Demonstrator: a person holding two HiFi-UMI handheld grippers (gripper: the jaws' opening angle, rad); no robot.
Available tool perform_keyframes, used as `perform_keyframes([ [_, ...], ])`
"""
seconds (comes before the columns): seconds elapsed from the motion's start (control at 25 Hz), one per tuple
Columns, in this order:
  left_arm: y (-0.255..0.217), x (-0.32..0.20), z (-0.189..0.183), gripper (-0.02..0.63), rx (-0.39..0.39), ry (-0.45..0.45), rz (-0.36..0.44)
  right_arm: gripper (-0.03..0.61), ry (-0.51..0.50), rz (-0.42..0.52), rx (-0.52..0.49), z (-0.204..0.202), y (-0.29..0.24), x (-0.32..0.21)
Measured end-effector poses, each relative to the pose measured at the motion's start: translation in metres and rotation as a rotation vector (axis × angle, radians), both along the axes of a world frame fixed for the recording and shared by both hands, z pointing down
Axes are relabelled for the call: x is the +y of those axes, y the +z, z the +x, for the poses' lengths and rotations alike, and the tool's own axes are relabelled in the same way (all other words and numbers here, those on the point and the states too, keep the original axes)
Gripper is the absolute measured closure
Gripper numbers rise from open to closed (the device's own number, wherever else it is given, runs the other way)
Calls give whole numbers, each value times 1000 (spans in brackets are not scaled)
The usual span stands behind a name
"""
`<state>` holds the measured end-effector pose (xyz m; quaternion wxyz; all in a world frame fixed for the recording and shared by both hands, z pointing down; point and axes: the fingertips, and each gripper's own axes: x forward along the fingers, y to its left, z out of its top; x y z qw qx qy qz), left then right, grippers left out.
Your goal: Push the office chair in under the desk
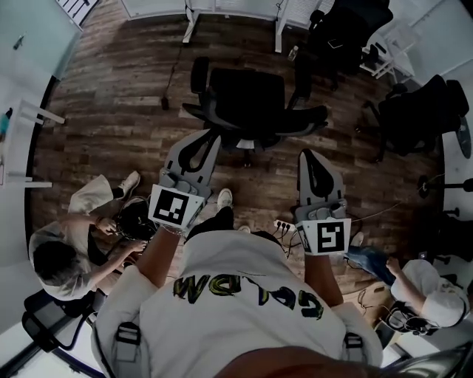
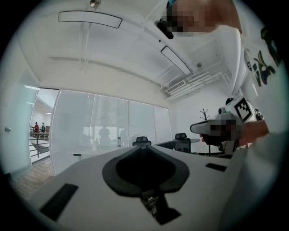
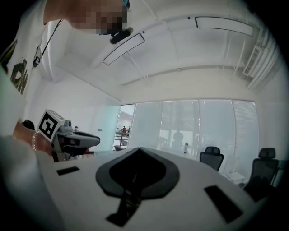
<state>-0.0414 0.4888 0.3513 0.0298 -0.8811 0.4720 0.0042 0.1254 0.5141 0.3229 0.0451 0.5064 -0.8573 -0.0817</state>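
The black office chair (image 1: 247, 103) stands on the wood floor, just in front of both grippers and short of the white desk (image 1: 222, 9) at the top of the head view. My left gripper (image 1: 213, 135) points at the chair's left side, its tips close to the chair; I cannot tell whether they touch. My right gripper (image 1: 309, 153) is held a little back from the chair's right armrest. In the left gripper view my left gripper (image 2: 143, 148) has its jaws together with nothing between them. My right gripper (image 3: 139, 149) looks the same in its own view.
A person (image 1: 66, 244) crouches on the floor at the left and another person (image 1: 436, 288) sits low at the right. More black chairs (image 1: 421, 111) stand at the right and far right. A power strip (image 1: 284, 225) and cables lie by my feet.
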Motion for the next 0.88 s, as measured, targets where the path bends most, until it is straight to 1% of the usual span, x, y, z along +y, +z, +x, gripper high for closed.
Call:
perform_keyframes([
  [0.16,3,-26,7,566,-18,30,-24,548,15,-13,19,7,4,-23],
  [0.32,7,-36,22,551,-35,49,-17,528,9,-22,38,18,11,-33],
  [0.4,12,-38,20,539,-72,42,-17,516,3,-34,53,28,18,-34],
  [0.44,15,-39,17,531,-103,36,-14,508,0,-42,68,35,22,-35],
  [0.52,26,-42,9,503,-194,33,-8,492,-11,-57,123,52,34,-39],
  [0.6,46,-48,0,464,-302,59,-27,464,-31,-79,211,69,51,-46],
  [0.64,58,-52,-4,438,-358,85,-44,447,-45,-97,254,77,61,-50],
  [0.76,108,-63,-20,419,-539,171,-112,408,-84,-167,387,97,98,-62],
  [0.84,140,-72,-36,384,-678,195,-157,386,-100,-185,478,106,122,-72],
  [0.88,153,-79,-43,382,-746,196,-171,373,-106,-190,518,109,132,-77],
])
